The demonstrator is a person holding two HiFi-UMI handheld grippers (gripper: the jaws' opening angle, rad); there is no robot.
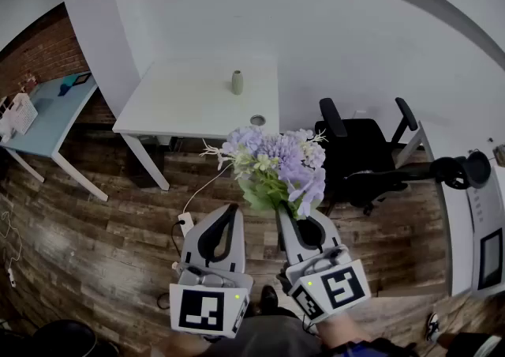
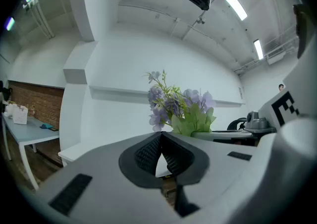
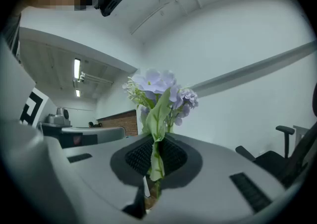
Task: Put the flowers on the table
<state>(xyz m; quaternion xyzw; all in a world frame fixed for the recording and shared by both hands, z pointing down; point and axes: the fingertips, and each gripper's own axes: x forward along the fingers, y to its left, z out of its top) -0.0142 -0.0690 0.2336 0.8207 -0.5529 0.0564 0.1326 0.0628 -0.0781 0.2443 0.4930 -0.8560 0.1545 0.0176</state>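
Office: white table [image 1: 197, 103], black swivel chair [image 1: 359, 150], brick wall [image 1: 39, 51].

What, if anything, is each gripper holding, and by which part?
The right gripper is shut on the flowers, gripping them low down, under the blooms. The left gripper is shut and holds nothing.

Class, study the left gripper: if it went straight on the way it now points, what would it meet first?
Probably the near edge of the white table, which lies ahead of the left gripper with nothing seen in between. The flowers stand off to its right, out of that line. Depth is hard to judge.
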